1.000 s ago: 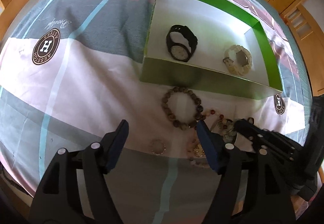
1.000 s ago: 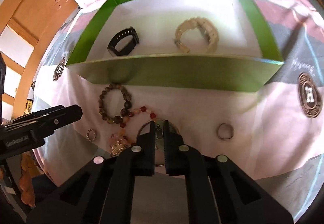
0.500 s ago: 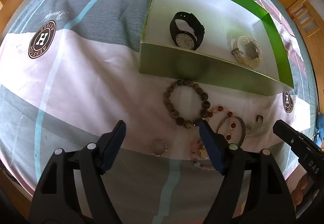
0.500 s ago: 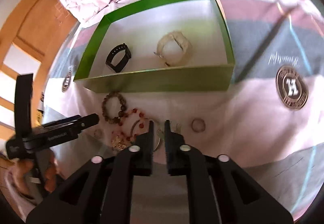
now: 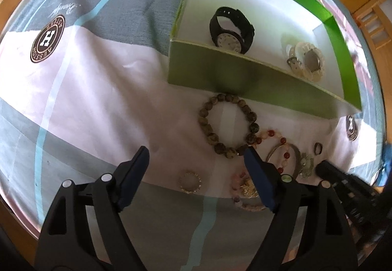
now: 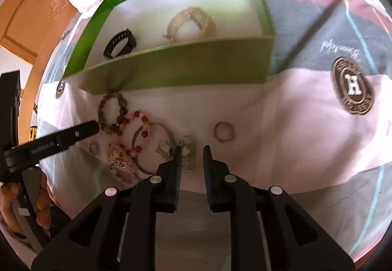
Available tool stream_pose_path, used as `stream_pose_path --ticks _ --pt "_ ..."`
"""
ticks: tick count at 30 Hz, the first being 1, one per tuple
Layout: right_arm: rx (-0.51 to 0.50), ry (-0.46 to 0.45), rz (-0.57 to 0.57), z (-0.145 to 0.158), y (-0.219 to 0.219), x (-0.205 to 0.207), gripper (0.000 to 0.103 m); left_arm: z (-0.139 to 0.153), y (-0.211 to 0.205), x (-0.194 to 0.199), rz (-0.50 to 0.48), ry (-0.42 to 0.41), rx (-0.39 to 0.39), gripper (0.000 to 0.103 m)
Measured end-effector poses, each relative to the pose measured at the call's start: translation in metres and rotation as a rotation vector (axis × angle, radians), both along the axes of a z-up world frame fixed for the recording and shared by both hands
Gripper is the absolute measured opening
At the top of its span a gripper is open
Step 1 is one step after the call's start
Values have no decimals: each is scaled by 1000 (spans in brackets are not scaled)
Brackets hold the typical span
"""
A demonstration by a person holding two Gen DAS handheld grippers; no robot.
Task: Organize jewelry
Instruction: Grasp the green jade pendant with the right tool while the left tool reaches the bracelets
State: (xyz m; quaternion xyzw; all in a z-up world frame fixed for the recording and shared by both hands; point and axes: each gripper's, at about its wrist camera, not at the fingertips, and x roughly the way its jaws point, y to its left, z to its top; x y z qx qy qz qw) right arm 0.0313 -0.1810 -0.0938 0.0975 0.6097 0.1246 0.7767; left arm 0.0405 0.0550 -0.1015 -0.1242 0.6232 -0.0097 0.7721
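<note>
We see the left gripper point(image 5: 196, 157) held over the bedsheet point(image 5: 98, 89) with its jaws spread wide and still widening, nothing between them; a small beaded ring point(image 5: 190, 182) lies on the sheet just below the gap. The right gripper point(image 6: 192, 155) has jaws that recently parted a little and now stand slightly apart; no item sits between the pads, though a pale green ornament point(image 6: 186, 151) lies just beside its left finger. The green box point(image 5: 245, 80) rests on the sheet and contains a black watch point(image 5: 231, 30) and a cream watch point(image 5: 306, 61), well apart. Outside the box, near its front wall, lie a brown bead bracelet point(image 5: 229, 124), a red bead strand point(image 6: 140, 131), a metal bangle point(image 6: 152, 146) and a plain ring point(image 6: 223, 131). A gold-toned piece point(image 6: 117, 160) is too blurred to identify; possibly a charm.
</note>
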Motion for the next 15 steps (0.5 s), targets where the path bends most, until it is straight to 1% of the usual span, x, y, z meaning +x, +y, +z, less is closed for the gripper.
stream_pose_path --ticks 2,4,7,8,9,10,15 --pt "6 7 4 -4 3 1 17 2 3 -1 9 -10 -15 81" --pt "1 15 1 -11 6 2 31 4 6 -3 14 -15 -15 81" --pt "5 20 -8 -17 7 3 32 0 6 -1 18 -3 -14 82" --pt "7 15 -6 -16 8 3 29 -2 6 -1 21 -1 -18 82" --pt "10 11 -3 -14 8 3 12 -3 6 1 25 -4 -23 82" --pt "15 7 1 -13 9 3 8 -4 7 1 27 -7 -24 82" --pt "-8 -50 -18 2 2 3 8 -11 2 8 30 -17 8 82"
